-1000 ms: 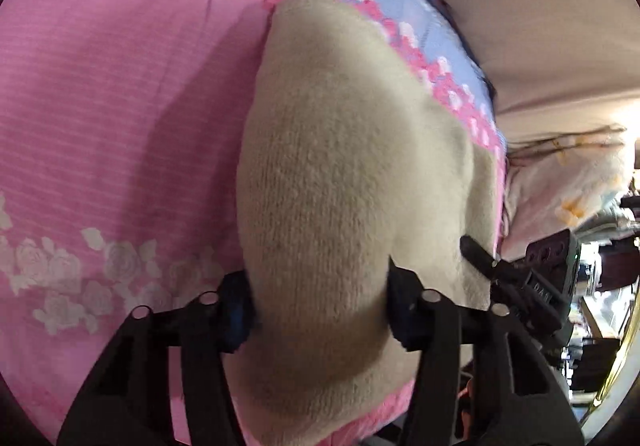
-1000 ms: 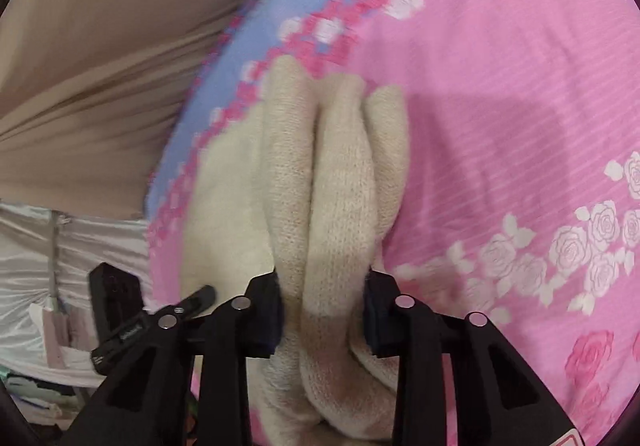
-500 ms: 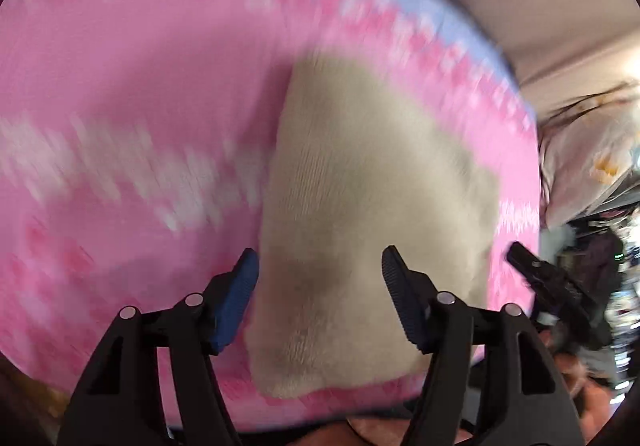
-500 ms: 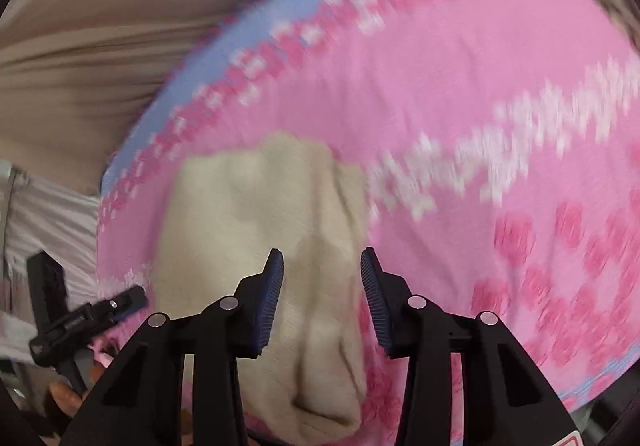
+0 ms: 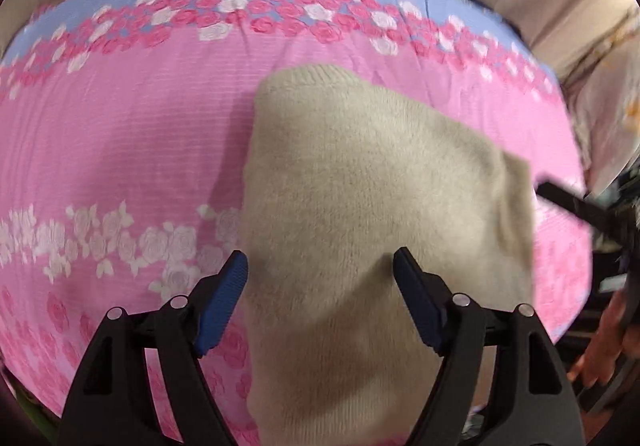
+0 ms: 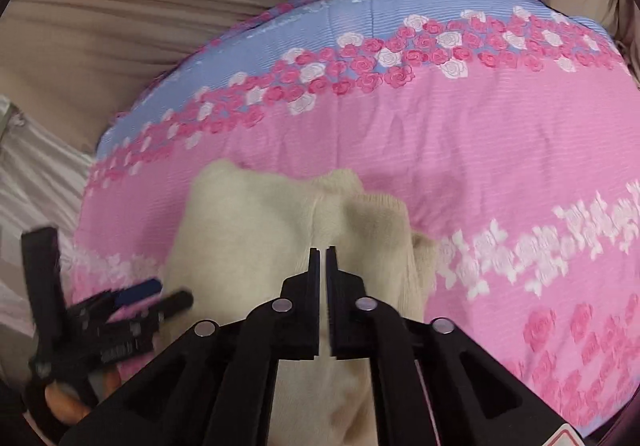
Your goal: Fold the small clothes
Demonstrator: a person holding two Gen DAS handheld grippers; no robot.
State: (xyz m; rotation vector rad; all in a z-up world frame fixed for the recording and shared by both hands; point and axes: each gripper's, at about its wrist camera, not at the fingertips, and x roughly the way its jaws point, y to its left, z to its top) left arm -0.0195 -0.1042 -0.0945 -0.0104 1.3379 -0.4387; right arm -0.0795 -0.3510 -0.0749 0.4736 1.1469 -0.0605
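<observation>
The folded cream knit garment (image 5: 360,186) lies on the pink floral cushion (image 5: 120,134); left tongs (image 5: 320,278) are opening above it, right tongs (image 6: 323,258) closing, nothing between them.

Cream knit (image 5: 360,182) on pink sheet (image 5: 120,134) with white and pink roses, blue border; beige cloth (image 6: 120,18) behind.

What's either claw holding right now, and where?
Nothing. Left claw is opening, clear of the folded beige knit garment; right claw is closing on nothing.
</observation>
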